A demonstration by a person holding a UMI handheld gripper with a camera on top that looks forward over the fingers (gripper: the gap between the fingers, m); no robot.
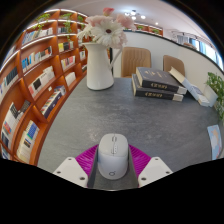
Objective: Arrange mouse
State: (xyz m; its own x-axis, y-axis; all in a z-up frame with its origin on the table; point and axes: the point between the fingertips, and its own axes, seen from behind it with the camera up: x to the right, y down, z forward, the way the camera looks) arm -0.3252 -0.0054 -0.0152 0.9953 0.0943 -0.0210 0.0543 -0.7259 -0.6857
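Item: white mouse (112, 157), lodged between the gripper (112, 165) pads (85, 157), both pressing its sides; its rear end is cut off from us. Beyond, on the grey table (100, 110): white vase (97, 66), stacked books (158, 83).

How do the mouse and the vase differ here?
The mouse is low and rounded, pale grey; the vase is tall, upright and white. The mouse sits between the tongs, near; the vase stands far beyond them, free, holding flowers. Both rest on the same grey table.
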